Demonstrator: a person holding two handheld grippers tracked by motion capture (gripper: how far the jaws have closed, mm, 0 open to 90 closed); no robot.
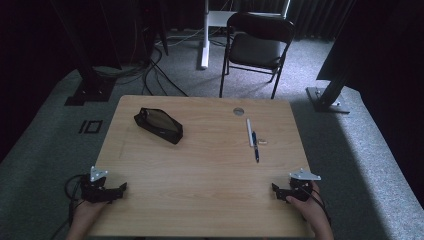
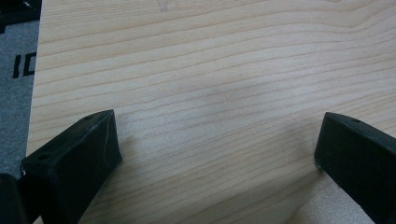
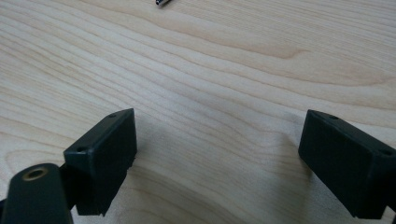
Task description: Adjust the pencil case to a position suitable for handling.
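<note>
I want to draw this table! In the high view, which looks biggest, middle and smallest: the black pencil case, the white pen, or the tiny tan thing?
1. black pencil case
2. white pen
3. tiny tan thing

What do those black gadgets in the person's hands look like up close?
Each is a small black hand-held tool. The left gripper and right gripper each end in two blocky black jaws with small screw holes, and each carries a grey three-cornered plate on top. A thin black cable trails back from each. The forearms look bare; no sleeves show.
</note>
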